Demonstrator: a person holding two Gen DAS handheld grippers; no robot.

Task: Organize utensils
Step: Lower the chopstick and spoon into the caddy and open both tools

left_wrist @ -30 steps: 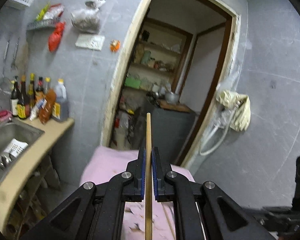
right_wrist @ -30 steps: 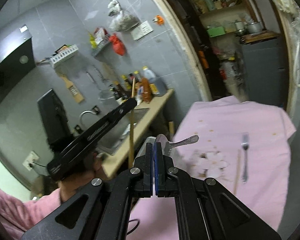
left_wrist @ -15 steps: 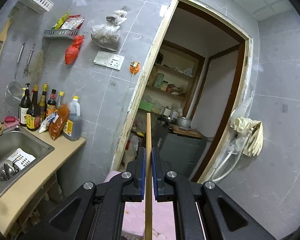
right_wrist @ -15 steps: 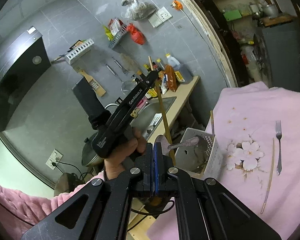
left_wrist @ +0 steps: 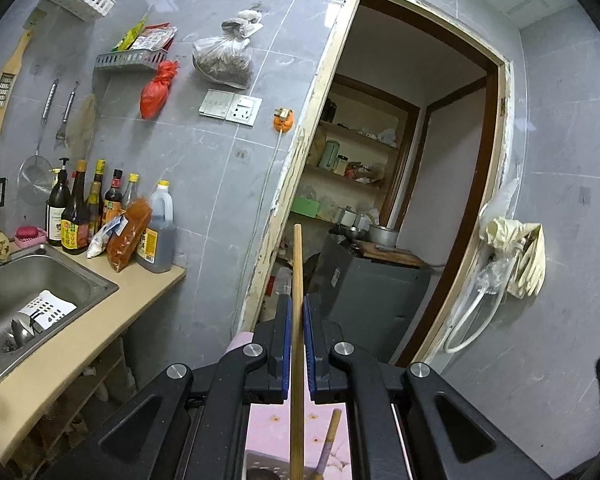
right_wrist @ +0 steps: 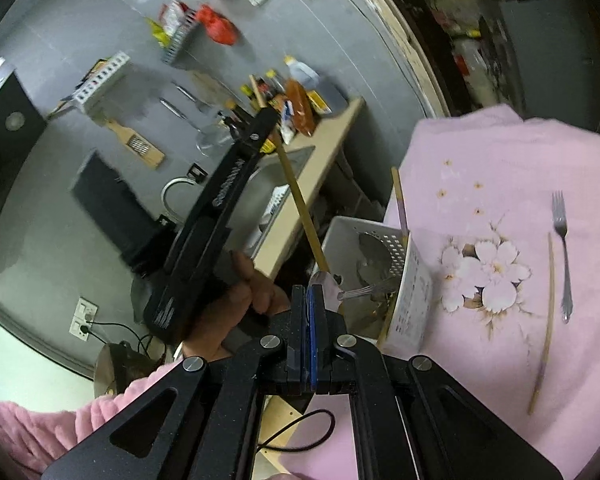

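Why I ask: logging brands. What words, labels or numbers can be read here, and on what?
None can be read.
Left gripper, side, right wrist view: white lettering, too blurred to read.
Sauce bottles: labels too small to read.
White basket, outer wall: print too small to read.

A long wooden chopstick [right_wrist: 300, 196] slants above the white slotted plastic utensil basket [right_wrist: 414, 284] — its lower tip at the basket's rim.

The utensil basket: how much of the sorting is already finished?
Done: the white basket already holds one chopstick and some metal utensils. In hand: the left gripper holds a chopstick and the right gripper a spoon over the basket. Left: a fork and another chopstick on the pink cloth.
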